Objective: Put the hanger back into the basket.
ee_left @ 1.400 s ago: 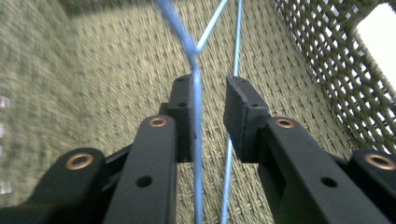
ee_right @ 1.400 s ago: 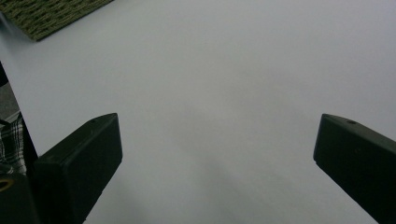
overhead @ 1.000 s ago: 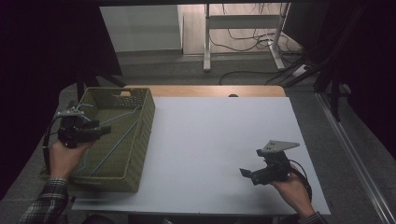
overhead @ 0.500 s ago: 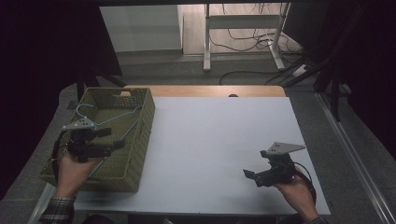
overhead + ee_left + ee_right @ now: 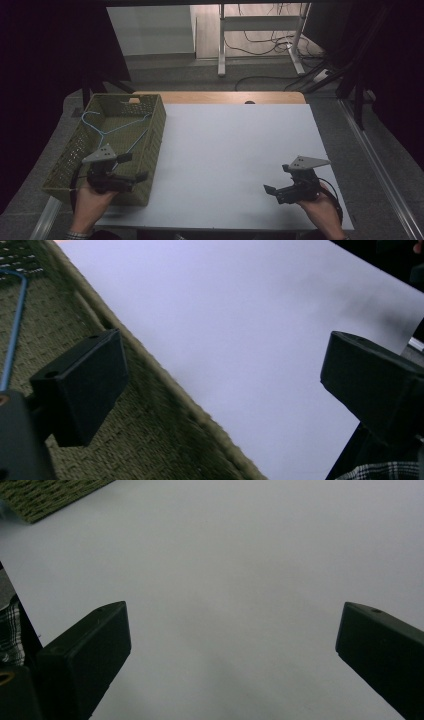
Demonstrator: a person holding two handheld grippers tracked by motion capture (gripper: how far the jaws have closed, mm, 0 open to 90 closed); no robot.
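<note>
1. We see the blue wire hanger (image 5: pixel 112 131) lying flat inside the woven basket (image 5: pixel 155 131) at the table's left edge.
2. Our left gripper (image 5: pixel 136 167) hovers over the basket's near corner; its jaws have just been opening and now stand spread with nothing between them.
3. The white table (image 5: pixel 235 150) lies bare in the middle.
4. Our right gripper (image 5: pixel 274 181) hovers near the front right, jaws spread, holding nothing.

A white table top (image 5: pixel 235 150) carried the scene, with a strip of bare wood (image 5: pixel 220 97) showing along its far edge. On its left side sat a woven olive-green basket (image 5: pixel 152 145) (its outer side hung out past the table's left edge), rim running front to back. The broad white surface beside it lay in dim light.
</note>
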